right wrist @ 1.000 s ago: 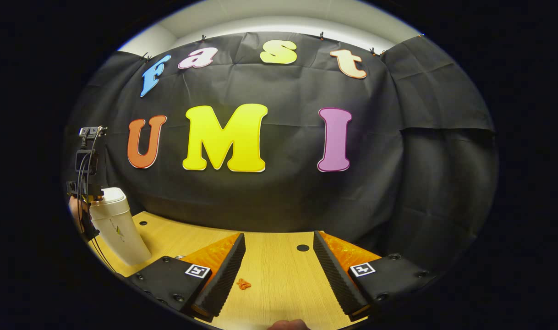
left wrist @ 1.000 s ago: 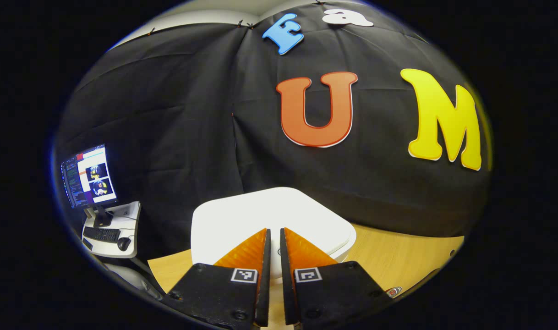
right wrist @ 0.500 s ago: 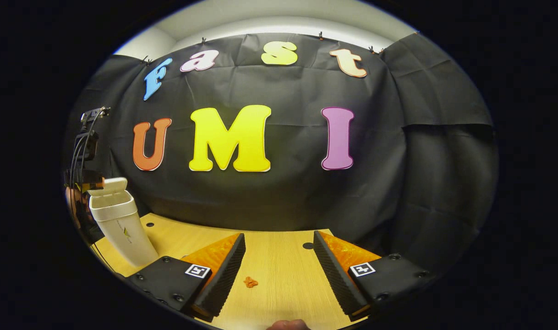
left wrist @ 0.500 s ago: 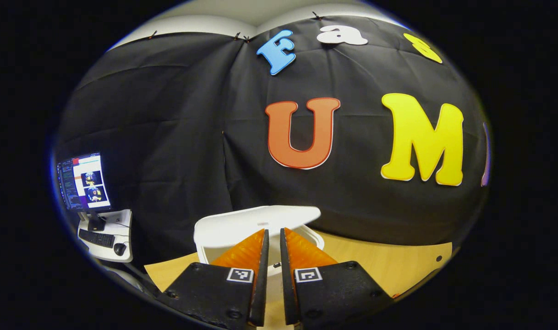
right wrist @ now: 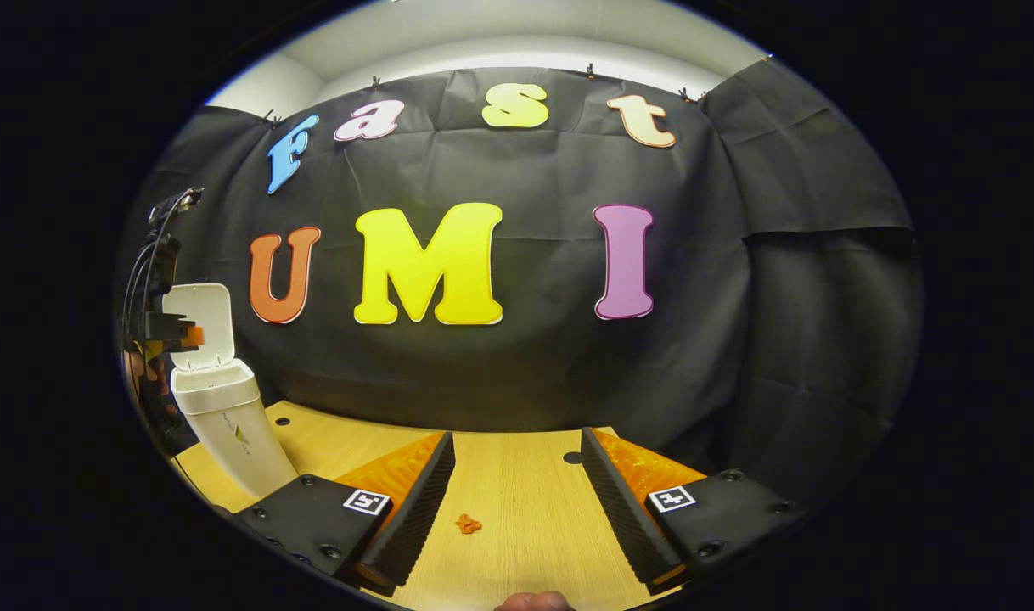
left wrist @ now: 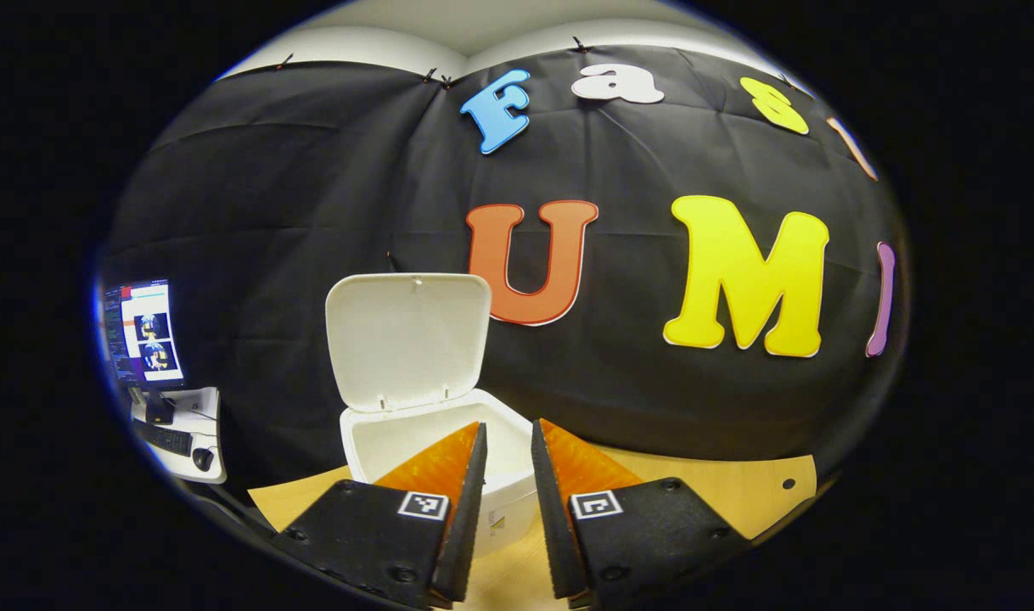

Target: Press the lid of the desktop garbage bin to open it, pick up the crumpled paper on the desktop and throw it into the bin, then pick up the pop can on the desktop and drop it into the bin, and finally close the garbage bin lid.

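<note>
The white plastic bin [left wrist: 436, 450] is seen at the left end of the wooden desk [right wrist: 517, 518] with its smooth, rounded lid [left wrist: 408, 339] standing upright, and the left gripper [left wrist: 507, 441] is held just above its near rim with only a narrow gap between the fingers, nothing held. The right gripper [right wrist: 517, 462] is spread wide and empty over bare desk well apart from the bin, with a small orange scrap [right wrist: 468, 524] lying between its ridged fingers [right wrist: 415, 501].
</note>
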A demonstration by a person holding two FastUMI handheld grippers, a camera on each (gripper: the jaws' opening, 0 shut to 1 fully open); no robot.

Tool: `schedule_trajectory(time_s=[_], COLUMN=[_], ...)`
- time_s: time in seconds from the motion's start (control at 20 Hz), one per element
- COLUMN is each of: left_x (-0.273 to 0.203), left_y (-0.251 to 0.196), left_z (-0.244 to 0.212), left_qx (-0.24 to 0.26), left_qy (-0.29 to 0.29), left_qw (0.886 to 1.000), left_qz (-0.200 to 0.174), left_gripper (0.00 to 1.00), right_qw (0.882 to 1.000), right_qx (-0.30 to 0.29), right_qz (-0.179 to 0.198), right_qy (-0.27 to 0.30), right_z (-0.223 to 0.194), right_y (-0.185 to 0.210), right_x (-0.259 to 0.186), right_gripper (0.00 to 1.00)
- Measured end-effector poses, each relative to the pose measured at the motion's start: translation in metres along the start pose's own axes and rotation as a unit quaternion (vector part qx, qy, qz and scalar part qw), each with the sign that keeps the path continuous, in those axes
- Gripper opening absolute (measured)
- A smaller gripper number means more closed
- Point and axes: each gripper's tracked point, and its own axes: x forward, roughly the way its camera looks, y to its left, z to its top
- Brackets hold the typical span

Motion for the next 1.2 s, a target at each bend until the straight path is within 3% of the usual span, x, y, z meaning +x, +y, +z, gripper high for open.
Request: schedule_trajectory(time_s=[0.1, 0.15, 0.25, 0.6, 0.75, 1.0, 1.2], left_x=[-0.004, -0.007, -0.013, -0.037, -0.051, -0.078, -0.095], left_y=[-0.013, -0.017, -0.023, -0.054, -0.067, -0.062, -0.054], left_z=[0.004, 0.004, 0.007, 0.001, -0.027, -0.060, -0.074], left_qx=[0.000, 0.004, 0.012, 0.036, 0.038, 0.056, 0.063], left_qy=[-0.010, -0.015, -0.024, -0.035, 0.001, 0.027, 0.042], left_qw=[0.999, 0.999, 0.998, 0.991, 0.986, 0.985, 0.986], left_qz=[-0.031, -0.041, -0.052, -0.126, -0.161, -0.162, -0.148], left_gripper=[0.65, 0.81, 0.92, 0.96, 0.96, 0.96, 0.96], right_qw=[1.000, 1.000, 1.000, 1.000, 1.000, 0.997, 0.993], right_qx=[-0.005, -0.005, -0.002, 0.001, 0.006, 0.019, -0.012], right_qz=[0.005, 0.007, 0.009, 0.006, 0.012, 0.027, 0.071], right_qy=[-0.007, -0.009, -0.014, -0.010, 0.013, 0.063, 0.095], right_z=[0.005, 0.006, 0.011, 0.003, -0.017, -0.059, -0.094], right_y=[0.003, 0.005, 0.007, -0.001, -0.005, -0.008, 0.010], right_x=[-0.001, -0.001, -0.001, 0.002, 0.006, 0.017, 0.030], right_gripper=[0.94, 0.94, 0.94, 0.94, 0.94, 0.94, 0.94])
